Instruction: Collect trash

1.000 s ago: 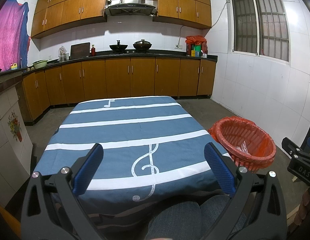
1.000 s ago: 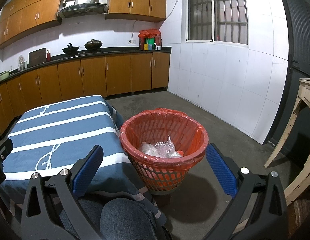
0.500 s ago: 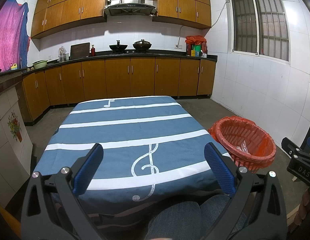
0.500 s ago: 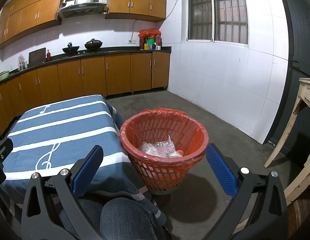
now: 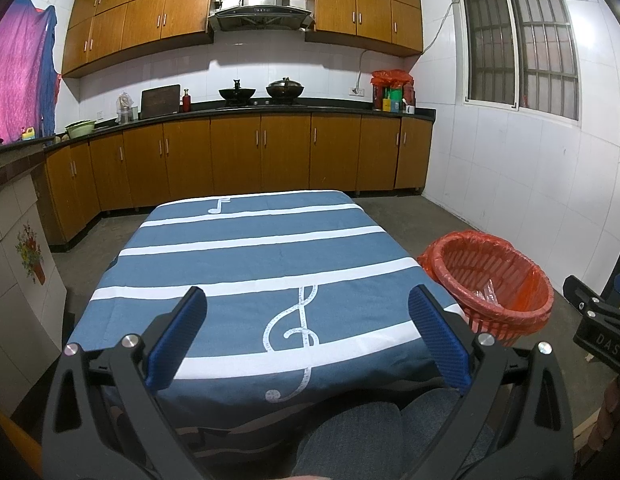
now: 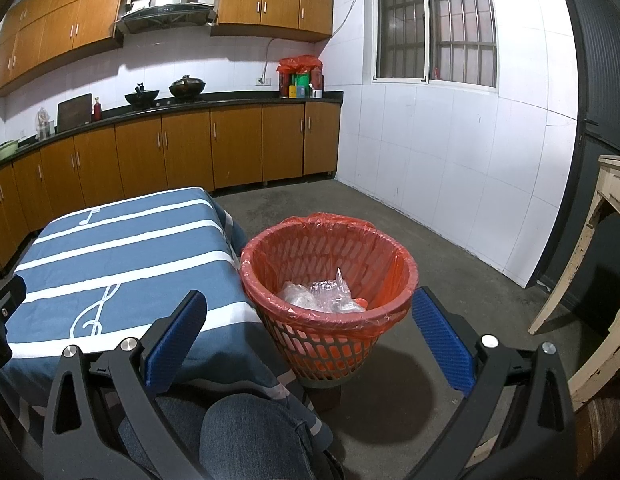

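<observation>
An orange mesh basket [image 6: 328, 336] lined with an orange bag stands on the floor right of the table; it also shows in the left wrist view as the basket [image 5: 522, 308]. Clear crumpled plastic trash [image 6: 322, 296] lies inside it. My right gripper [image 6: 308, 312] is open and empty, held near and just above the basket's front rim. My left gripper [image 5: 308, 308] is open and empty over the near edge of the table with the blue striped cloth [image 5: 250, 256]. I see no loose trash on the cloth.
A person's knees in jeans [image 6: 250, 436] sit under both grippers. Wooden cabinets and a counter [image 5: 238, 152] with woks line the far wall. A worn wooden table leg [image 6: 570, 276] stands at the right. Bare concrete floor [image 6: 450, 280] lies beyond the basket.
</observation>
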Demonstrator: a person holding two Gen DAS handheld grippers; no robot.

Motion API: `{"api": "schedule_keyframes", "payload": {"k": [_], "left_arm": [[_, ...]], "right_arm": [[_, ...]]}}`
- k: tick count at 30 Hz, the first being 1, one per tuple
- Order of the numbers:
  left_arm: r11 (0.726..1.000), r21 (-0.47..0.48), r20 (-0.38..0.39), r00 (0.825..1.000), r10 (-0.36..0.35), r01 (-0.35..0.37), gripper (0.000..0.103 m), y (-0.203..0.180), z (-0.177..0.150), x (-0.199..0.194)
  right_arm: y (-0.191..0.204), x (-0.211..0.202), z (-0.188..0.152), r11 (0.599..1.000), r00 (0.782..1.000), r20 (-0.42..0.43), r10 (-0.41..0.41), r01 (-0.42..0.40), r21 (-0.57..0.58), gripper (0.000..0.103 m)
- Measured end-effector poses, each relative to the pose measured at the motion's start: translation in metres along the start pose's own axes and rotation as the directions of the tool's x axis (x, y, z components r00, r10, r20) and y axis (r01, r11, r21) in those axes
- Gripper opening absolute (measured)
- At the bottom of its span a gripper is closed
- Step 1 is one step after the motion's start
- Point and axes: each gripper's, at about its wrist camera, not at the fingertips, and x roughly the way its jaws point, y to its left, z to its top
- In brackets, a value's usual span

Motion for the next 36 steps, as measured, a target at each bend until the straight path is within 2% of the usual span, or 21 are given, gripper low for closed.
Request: {"api": "schedule_keyframes", "payload": {"k": [36], "left_arm": [[1.0, 0.012, 0.0, 1.0, -0.005, 0.005, 0.099, 0.0042, -0.0001, 0.0025]], "right_arm": [[-0.0016, -0.001, -0.0016, 1.0, 1.0, -0.004, 0.002, -0.002, -0.001, 0.101]]}}
